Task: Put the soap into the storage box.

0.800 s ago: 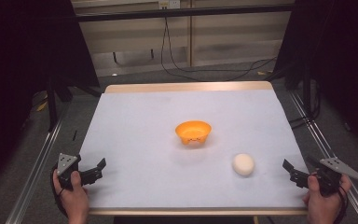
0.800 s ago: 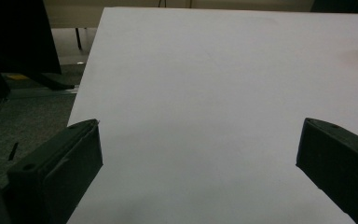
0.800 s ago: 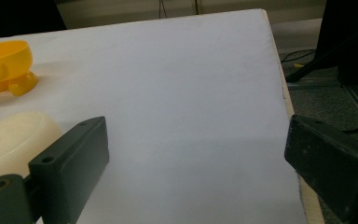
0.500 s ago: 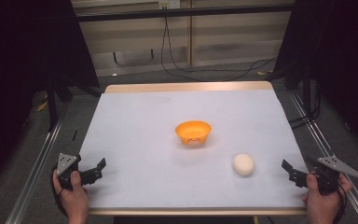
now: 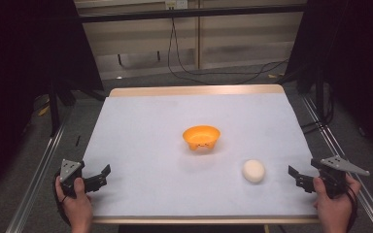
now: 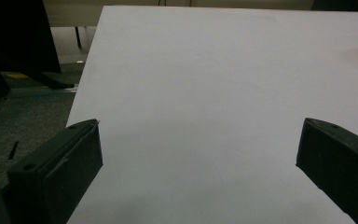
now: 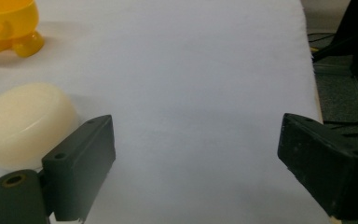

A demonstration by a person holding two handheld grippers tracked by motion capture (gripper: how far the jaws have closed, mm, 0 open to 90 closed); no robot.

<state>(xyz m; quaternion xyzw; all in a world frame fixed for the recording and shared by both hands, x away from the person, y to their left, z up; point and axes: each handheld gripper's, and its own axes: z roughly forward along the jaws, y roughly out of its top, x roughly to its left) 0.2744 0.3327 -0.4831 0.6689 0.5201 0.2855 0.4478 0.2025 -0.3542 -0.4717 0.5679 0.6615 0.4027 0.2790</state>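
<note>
From the high view, you have not started handling anything yet: your left tool [image 5: 99, 175] waits at the near left corner of the worktop [image 5: 141, 126] and your right tool [image 5: 296, 176] at the near right edge, both empty. The cream oval piece [image 5: 253, 171] lies on the sheet near the right tool, apart from it, and the orange bowl [image 5: 201, 137] stands upright near the middle, well apart from the piece. Judging from this, picking the piece up and whatever follows with the bowl are all still to do. Count: one bowl, one cream piece, two tools.

In the left gripper view, your left tool [image 6: 198, 154] has its jaws spread wide over bare white sheet, with nothing between them.

In the right gripper view, your right tool [image 7: 196, 158] also stands spread and holds nothing. The cream piece [image 7: 23, 122] sits just outside its one jaw, not between the two, and the orange bowl [image 7: 9, 25] shows beyond it. You would have to swing toward the piece first.
</note>
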